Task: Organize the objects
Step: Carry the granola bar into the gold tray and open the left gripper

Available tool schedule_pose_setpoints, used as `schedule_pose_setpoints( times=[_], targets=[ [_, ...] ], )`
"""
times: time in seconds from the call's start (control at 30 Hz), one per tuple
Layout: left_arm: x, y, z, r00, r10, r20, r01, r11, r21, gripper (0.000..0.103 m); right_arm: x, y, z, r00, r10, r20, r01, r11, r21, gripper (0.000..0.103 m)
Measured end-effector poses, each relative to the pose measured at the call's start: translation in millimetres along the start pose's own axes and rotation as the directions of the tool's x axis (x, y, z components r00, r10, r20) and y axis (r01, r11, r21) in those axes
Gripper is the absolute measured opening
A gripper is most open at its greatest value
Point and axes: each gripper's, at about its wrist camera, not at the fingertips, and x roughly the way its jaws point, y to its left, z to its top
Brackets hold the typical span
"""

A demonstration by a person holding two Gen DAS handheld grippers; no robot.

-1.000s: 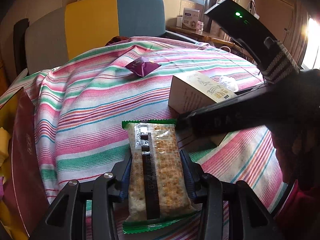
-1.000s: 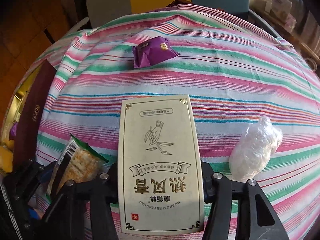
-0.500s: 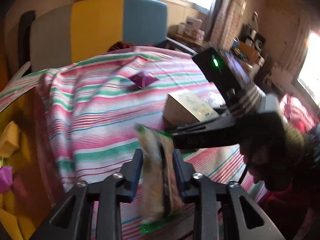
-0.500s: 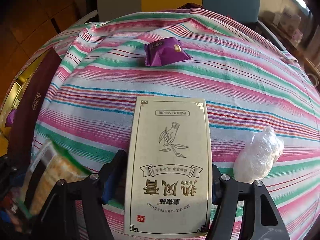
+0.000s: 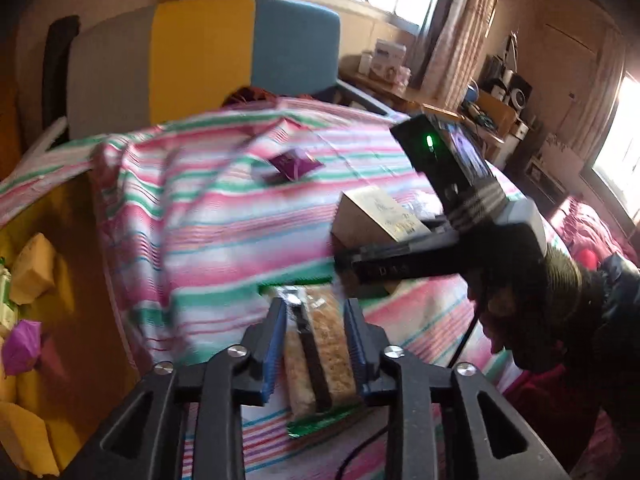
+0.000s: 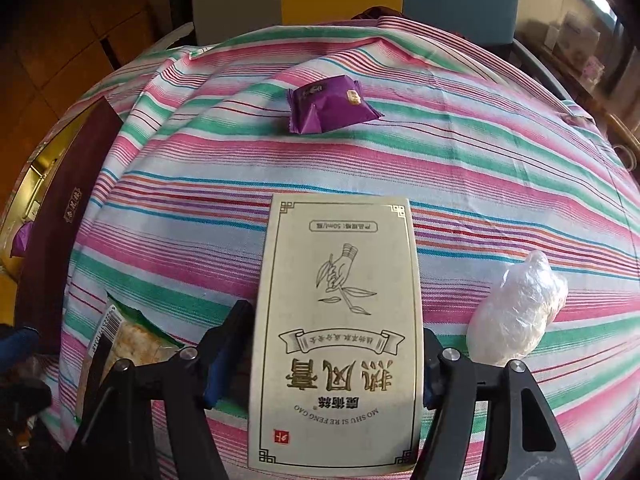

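My left gripper (image 5: 316, 320) is shut on a cracker packet (image 5: 320, 356) with green ends and holds it above the striped tablecloth (image 5: 224, 236). The packet also shows at the lower left of the right wrist view (image 6: 128, 340). My right gripper (image 6: 336, 320) is shut on a cream box with gold lettering (image 6: 336, 320), which rests low over the cloth. The box (image 5: 376, 216) and the right gripper's body show in the left wrist view. A purple snack packet (image 6: 330, 104) lies farther back on the cloth. A clear plastic wad (image 6: 516, 308) lies to the right of the box.
A dark red box lid (image 6: 68, 208) stands at the table's left edge. Beside it an open container (image 5: 28, 280) holds yellow and purple wrapped sweets. A yellow and blue chair (image 5: 224, 48) stands behind the table. The person's gloved hand (image 5: 560, 300) is at the right.
My left gripper has lifted the cracker packet, swung it left and tilted it on edge. My right gripper has kept its hold on the cream box and edged forward.
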Motion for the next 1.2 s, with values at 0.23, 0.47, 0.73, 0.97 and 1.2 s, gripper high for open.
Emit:
schedule_pose_setpoints(
  times=[0.23, 0.47, 0.73, 0.97, 1.2],
  targets=[
    [37.9, -8.0, 3.3, 0.985, 0.086, -0.153, -0.074, 0.994, 0.082, 0.067, -3.9, -12.8, 2.1, 1.000, 0.010, -0.004, -0.010, 0.998, 0.057, 0.053],
    [68.9, -6.3, 6.8, 0.965, 0.116, -0.237, -0.096, 0.991, 0.092, 0.068, -3.2, -12.8, 4.3, 1.000, 0.008, -0.005, -0.008, 0.999, 0.043, 0.054],
    [61.2, -7.4, -3.2, 0.982, 0.132, -0.134, -0.114, 0.985, 0.131, 0.040, -1.7, -10.9, 5.3, 1.000, 0.003, -0.003, -0.003, 1.000, 0.025, 0.055],
    [24.3, -0.3, -1.0, 0.994, 0.091, -0.055, -0.087, 0.993, 0.081, 0.039, -1.1, -8.8, 4.9, 1.000, -0.007, 0.008, 0.007, 1.000, 0.013, 0.054],
    [-51.6, 31.9, 23.6, 0.977, 0.184, 0.111, -0.186, 0.982, 0.014, 0.039, -1.2, -5.6, 3.4, 0.999, -0.024, 0.024, 0.024, 1.000, -0.007, 0.054]
  ],
)
